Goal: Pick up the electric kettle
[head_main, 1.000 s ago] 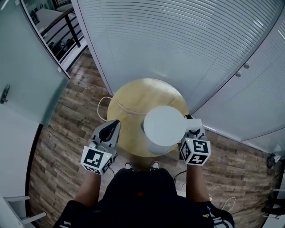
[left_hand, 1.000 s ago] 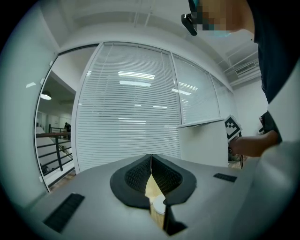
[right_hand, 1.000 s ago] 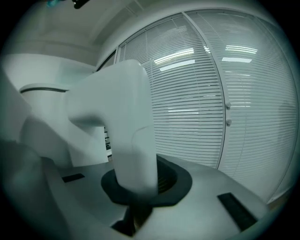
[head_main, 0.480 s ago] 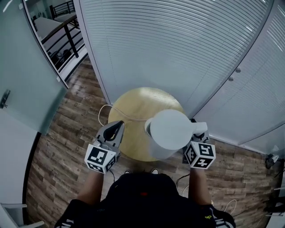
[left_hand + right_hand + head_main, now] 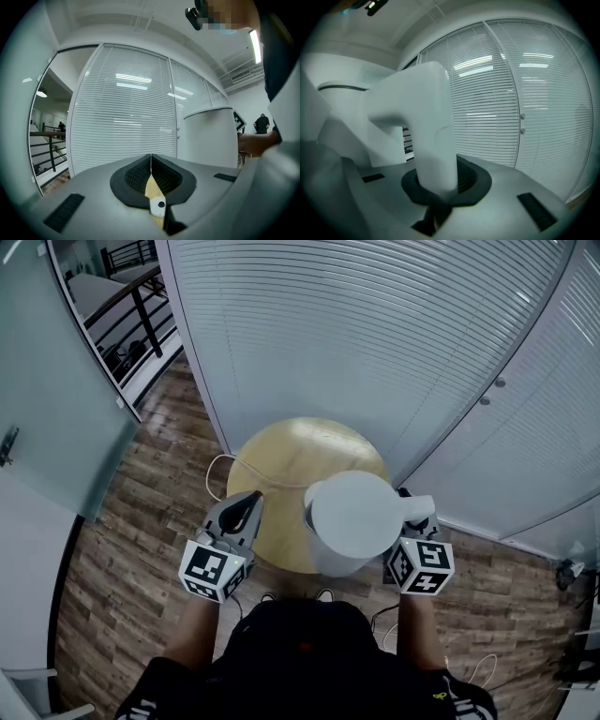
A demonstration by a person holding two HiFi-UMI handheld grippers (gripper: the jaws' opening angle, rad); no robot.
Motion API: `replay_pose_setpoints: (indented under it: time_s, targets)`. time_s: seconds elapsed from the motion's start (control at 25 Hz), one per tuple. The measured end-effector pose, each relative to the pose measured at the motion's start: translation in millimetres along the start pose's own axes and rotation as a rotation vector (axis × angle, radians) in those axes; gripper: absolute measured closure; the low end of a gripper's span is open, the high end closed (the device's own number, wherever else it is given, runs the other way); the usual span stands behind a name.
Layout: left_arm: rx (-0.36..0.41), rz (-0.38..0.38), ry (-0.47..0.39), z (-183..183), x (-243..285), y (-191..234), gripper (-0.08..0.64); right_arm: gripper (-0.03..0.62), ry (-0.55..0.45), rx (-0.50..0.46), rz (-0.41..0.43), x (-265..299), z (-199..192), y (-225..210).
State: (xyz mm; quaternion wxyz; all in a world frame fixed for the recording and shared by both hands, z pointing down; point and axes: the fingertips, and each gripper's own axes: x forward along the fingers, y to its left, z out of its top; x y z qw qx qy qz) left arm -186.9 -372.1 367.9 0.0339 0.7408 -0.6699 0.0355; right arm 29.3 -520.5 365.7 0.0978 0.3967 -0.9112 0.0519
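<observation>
The white electric kettle (image 5: 350, 517) hangs above the near right part of the round wooden table (image 5: 281, 456), its flat lid facing me. My right gripper (image 5: 410, 514) is shut on the kettle's handle (image 5: 435, 136), which fills the space between its pads; the kettle body (image 5: 333, 117) looms to its left. My left gripper (image 5: 249, 504) hovers over the table's near left edge, shut with nothing held, its pads meeting in a thin line (image 5: 151, 159). From there the kettle (image 5: 211, 136) stands apart to the right.
A white cable (image 5: 228, 464) loops over the table's left edge. A wall of slatted blinds (image 5: 375, 334) curves close behind the table, with cabinet doors (image 5: 525, 446) at the right. Wood floor (image 5: 141, 521) lies around, and more cables (image 5: 483, 667) lie at the lower right.
The kettle has risen with my right gripper and drifted a little right, looming larger in the head view. The left gripper has barely shifted.
</observation>
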Motion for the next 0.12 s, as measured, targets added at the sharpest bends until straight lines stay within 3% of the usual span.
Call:
replay_pose_setpoints:
  time_s: [0.12]
  targets:
    - [-0.003, 0.002, 0.001, -2.4, -0.5, 1.1, 0.537, 0.548, 0.0, 0.007, 0.006, 1.0, -0.8, 2.2]
